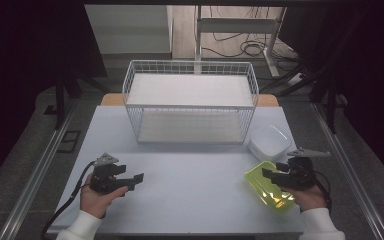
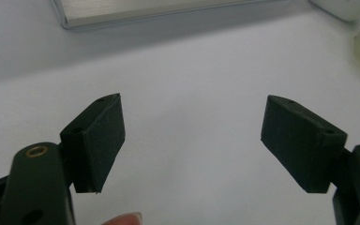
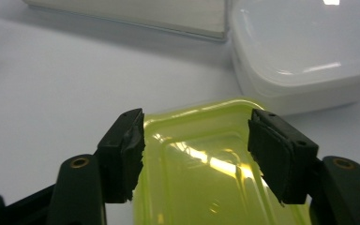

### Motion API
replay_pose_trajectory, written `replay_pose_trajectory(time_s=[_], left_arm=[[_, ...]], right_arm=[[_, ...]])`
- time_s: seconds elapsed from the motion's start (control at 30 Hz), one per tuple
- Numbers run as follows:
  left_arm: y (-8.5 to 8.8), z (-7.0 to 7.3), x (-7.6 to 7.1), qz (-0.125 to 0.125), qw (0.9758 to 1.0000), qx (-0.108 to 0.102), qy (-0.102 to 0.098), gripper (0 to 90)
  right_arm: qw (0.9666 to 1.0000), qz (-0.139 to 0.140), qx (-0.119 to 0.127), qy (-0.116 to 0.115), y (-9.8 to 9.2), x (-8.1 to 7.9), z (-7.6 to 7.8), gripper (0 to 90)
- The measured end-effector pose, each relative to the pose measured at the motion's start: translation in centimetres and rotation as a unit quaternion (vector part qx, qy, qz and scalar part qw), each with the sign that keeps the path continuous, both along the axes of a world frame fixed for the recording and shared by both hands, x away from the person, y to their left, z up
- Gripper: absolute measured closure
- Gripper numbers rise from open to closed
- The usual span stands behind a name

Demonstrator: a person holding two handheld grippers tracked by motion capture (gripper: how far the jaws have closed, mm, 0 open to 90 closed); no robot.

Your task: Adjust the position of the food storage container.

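**Yellow-green tray at near right, right gripper over it**

One yellow-green translucent tray (image 1: 269, 189), shallow, lying at the near right of the table (image 1: 190, 185), tilted askew to the table edge. One white lidded box (image 1: 269, 142) just beyond it, near but apart; in the right gripper view the same box (image 3: 304, 61) sits past the tray's (image 3: 201, 159) far rim. One white wire basket (image 1: 190, 100) with two shelves, standing at the far middle. Two grippers, two hands.

Right gripper (image 1: 271, 176) held level and low over the tray, pointing left and slightly far, right hand (image 1: 307, 196) wrapped round its body. Jaws partly open, tray between and below them; no pad seen pressing on the rim, nothing gripped. Right pads (image 3: 124, 154) worn and ragged along one edge.

Left gripper (image 1: 134, 181) held at near left above bare table, pointing right, left hand (image 1: 97, 197) beneath it. Jaws wide apart, nothing between them. One fingertip (image 2: 122, 218) cut off at the bottom of the left gripper view.

Near end of tray hidden under right gripper and hand. Tray contents hard to make out through glare. Sleeves cut off at the bottom edge.
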State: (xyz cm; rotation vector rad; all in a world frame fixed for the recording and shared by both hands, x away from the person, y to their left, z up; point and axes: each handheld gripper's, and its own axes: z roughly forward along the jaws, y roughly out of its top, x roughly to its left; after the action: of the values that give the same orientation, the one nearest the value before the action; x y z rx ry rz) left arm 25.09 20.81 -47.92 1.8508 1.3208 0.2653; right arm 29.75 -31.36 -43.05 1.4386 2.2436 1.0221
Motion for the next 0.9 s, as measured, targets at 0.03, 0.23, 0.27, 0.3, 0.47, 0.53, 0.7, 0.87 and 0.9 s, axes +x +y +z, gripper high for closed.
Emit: replay_pose_trajectory(time_s=[0.03, 0.23, 0.27, 0.3, 0.47, 0.53, 0.7, 0.87, 0.9], left_arm=[[-0.1, 0.1, -0.3, -0.002, 1.0, -0.002, 0.001, 21.4], [-0.7, -0.1, -0.6, -0.015, 0.9998, 0.001, 0.009, 21.2], [-0.8, -0.1, -0.6, -0.015, 0.9998, 0.006, 0.007, 21.2], [-0.9, 0.1, -0.6, -0.015, 0.9998, 0.011, 0.005, 21.2], [-1.2, 0.2, -0.7, -0.015, 0.9997, 0.019, 0.001, 21.4], [-1.2, 0.3, -0.9, -0.015, 0.9996, 0.023, 0.0, 21.4], [-1.1, 0.4, -1.2, -0.018, 0.9995, 0.027, -0.001, 21.2], [-1.1, 0.3, -1.2, -0.021, 0.9992, 0.034, -0.001, 21.1], [-1.1, 0.4, -1.2, -0.021, 0.9992, 0.034, -0.001, 21.1]], right_arm=[[1.0, -0.003, -0.006, 0.007, -0.4, 0.0, 0.1, 42.2], [0.9985, -0.012, -0.046, 0.024, -1.1, 1.1, 0.0, 57.0], [0.9985, -0.012, -0.046, 0.024, -1.1, 1.1, 0.0, 57.0], [0.9983, -0.021, -0.05, 0.022, -1.1, 1.2, -0.1, 60.3], [0.9973, -0.032, -0.06, 0.028, -1.6, 2.3, -0.5, 76.7], [0.9972, -0.035, -0.063, 0.018, -2.0, 2.4, 0.0, 85.7], [0.9958, -0.036, -0.081, 0.023, -2.5, 2.9, -0.2, 89.1], [0.9905, -0.034, -0.128, 0.039, -2.6, 3.7, -1.6, 89.1], [0.9902, -0.035, -0.129, 0.041, -2.7, 3.8, -1.7, 89.1]])
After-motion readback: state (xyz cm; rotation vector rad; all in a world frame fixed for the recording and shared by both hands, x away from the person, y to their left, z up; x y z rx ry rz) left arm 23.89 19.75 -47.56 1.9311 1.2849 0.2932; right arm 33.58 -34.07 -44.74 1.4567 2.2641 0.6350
